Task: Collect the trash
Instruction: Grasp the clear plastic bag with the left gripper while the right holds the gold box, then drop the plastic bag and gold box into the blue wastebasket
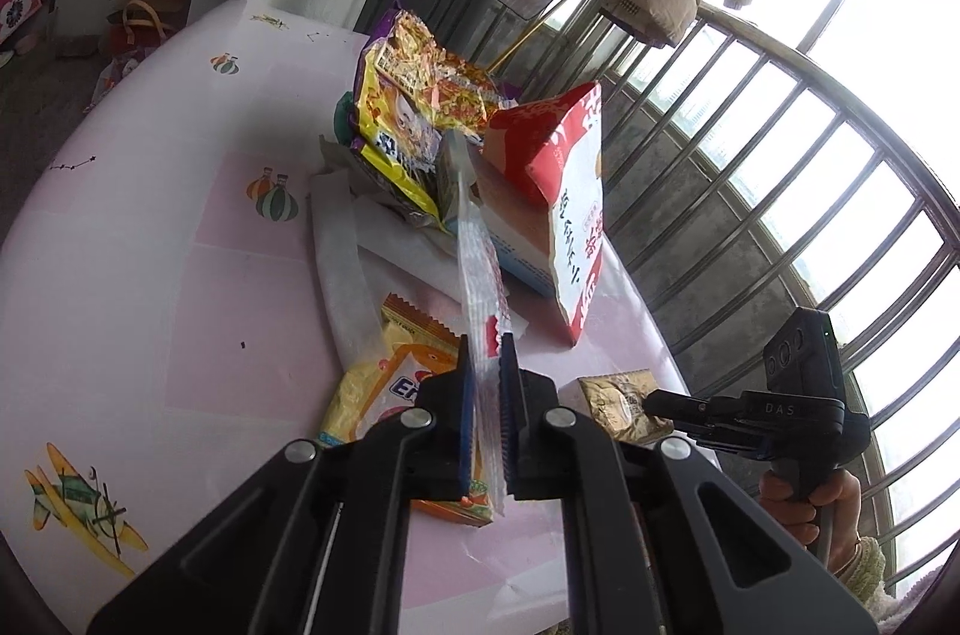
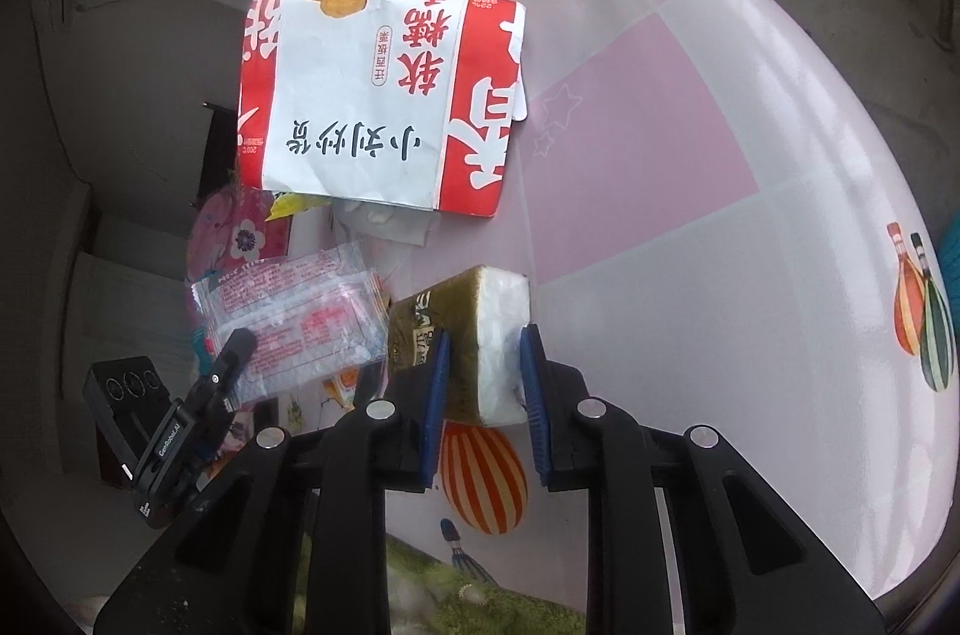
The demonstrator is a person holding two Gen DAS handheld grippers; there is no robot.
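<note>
Left wrist: jaws pinch crinkly clear wrapper (image 1: 480, 299); right jaws clamp foil-wrapped block (image 2: 474, 335).

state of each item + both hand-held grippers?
Left hand-held gripper: shut on clear wrapper.
Clear wrapper: held edge-on, lifted.
Right hand-held gripper: shut on gold packet.
Gold packet: gripped, torn end white.
Red-white bag: crumpled, on table.
Yellow wrapper: flat on table.

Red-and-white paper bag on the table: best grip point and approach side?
Grip the red-and-white paper bag by its near open bottom edge, coming in low from the right tool's side. It lies tented and flattened, so that thin free edge overhangs the table and fits between the fingers.
</note>
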